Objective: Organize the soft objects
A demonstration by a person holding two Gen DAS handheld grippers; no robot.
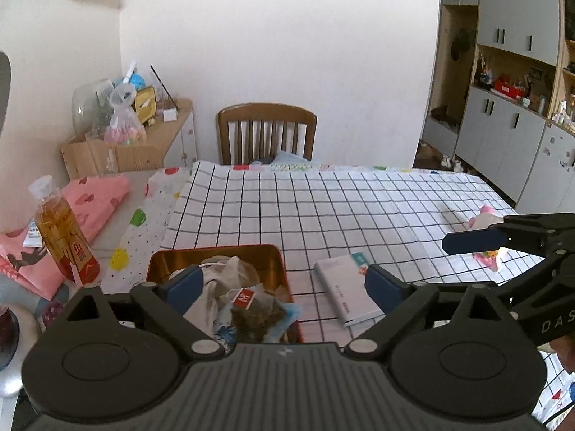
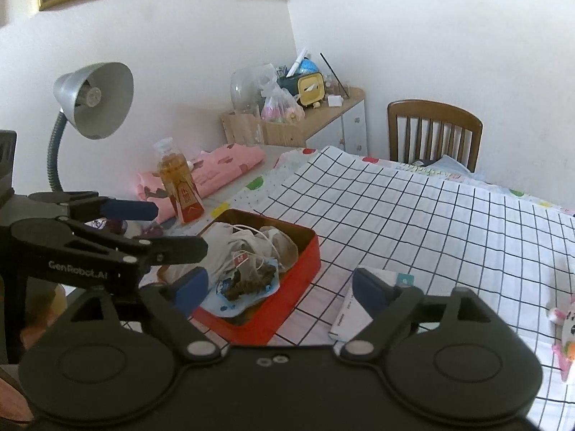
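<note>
A red tin (image 1: 215,253) with a gold inside stands on the checked tablecloth (image 1: 359,208). It holds tea bags (image 1: 251,309) with strings, pale soft pouches and a blue-white packet. The tin (image 2: 302,262) also shows in the right wrist view. My left gripper (image 1: 285,285) hangs open just above and in front of the tin, nothing between its pads. My right gripper (image 2: 280,283) is open too, empty, over the gap between the tin and a white box (image 2: 359,298). A pink and white plush toy (image 2: 566,334) lies on the cloth at the right.
An amber drink bottle (image 1: 61,230) and folded pink cloth (image 1: 97,197) sit left of the tin. A desk lamp (image 2: 93,100) stands at the far left. A wooden chair (image 1: 266,133) faces the table's far edge, with a cluttered side cabinet (image 1: 158,125) beside it.
</note>
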